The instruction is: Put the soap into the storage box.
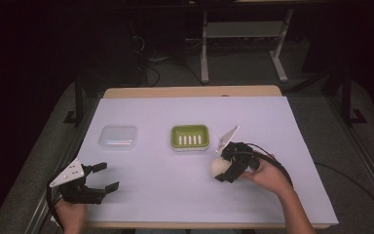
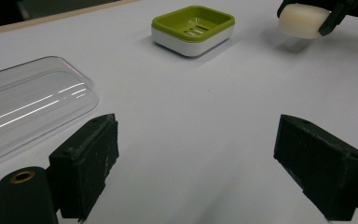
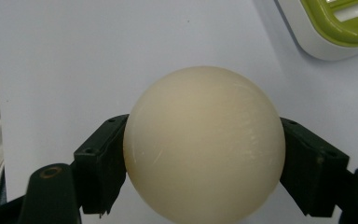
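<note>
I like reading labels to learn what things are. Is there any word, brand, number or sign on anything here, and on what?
None: no readable text.
Round cream-white soap bar, clamped in the right gripper: plain, no stamp.
Green and white slotted soap dish: no mark.
Clear plastic lid: only glare streaks.
Open left gripper and white table sheet: blank.

No text, label, brand, number or sign is showing legibly anywhere (the soap dish (image 1: 190, 136), the clear lid (image 1: 119, 137), the soap (image 3: 204, 142) and the white table (image 1: 175, 195) are all appearing plain and unmarked).
</note>
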`<action>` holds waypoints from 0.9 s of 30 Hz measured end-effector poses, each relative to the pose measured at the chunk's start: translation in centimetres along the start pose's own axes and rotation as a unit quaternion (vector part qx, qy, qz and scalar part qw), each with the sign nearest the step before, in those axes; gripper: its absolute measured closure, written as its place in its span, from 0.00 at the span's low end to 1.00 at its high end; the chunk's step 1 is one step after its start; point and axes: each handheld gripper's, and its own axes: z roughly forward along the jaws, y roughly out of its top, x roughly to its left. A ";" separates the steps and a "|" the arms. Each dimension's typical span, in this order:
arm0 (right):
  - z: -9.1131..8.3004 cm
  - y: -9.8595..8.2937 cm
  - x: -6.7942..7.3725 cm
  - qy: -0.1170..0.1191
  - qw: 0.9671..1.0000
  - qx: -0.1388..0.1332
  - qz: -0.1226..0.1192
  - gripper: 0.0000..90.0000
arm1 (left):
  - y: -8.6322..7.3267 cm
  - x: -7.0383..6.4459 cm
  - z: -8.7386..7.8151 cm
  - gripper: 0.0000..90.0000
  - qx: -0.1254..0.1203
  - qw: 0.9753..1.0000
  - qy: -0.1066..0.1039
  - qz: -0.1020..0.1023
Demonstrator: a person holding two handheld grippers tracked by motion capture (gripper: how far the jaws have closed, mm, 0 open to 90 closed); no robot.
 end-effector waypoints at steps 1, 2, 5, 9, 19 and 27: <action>0.0 0.2 0.0 -0.002 1.000 0.002 0.001 0.25 | 0.0 0.0 0.0 0.15 0.000 1.000 0.000 0.000; 0.0 0.3 -0.1 -0.001 1.000 0.003 -0.002 0.25 | 0.0 0.0 0.0 0.15 -0.001 1.000 0.000 -0.001; 0.0 0.7 -0.2 0.000 1.000 0.001 -0.003 0.25 | 0.0 0.0 0.0 0.15 -0.002 1.000 0.000 -0.001; 0.0 1.2 -0.3 0.001 1.000 -0.002 -0.006 0.25 | 0.0 0.1 0.0 0.15 -0.002 1.000 0.000 0.004; -0.1 2.6 -0.9 0.004 1.000 0.000 -0.015 0.25 | 0.0 0.0 0.0 0.15 -0.005 1.000 0.000 -0.002; -0.2 3.9 -1.4 0.008 1.000 -0.001 -0.020 0.25 | 0.0 0.0 -0.1 0.15 -0.007 1.000 0.000 -0.002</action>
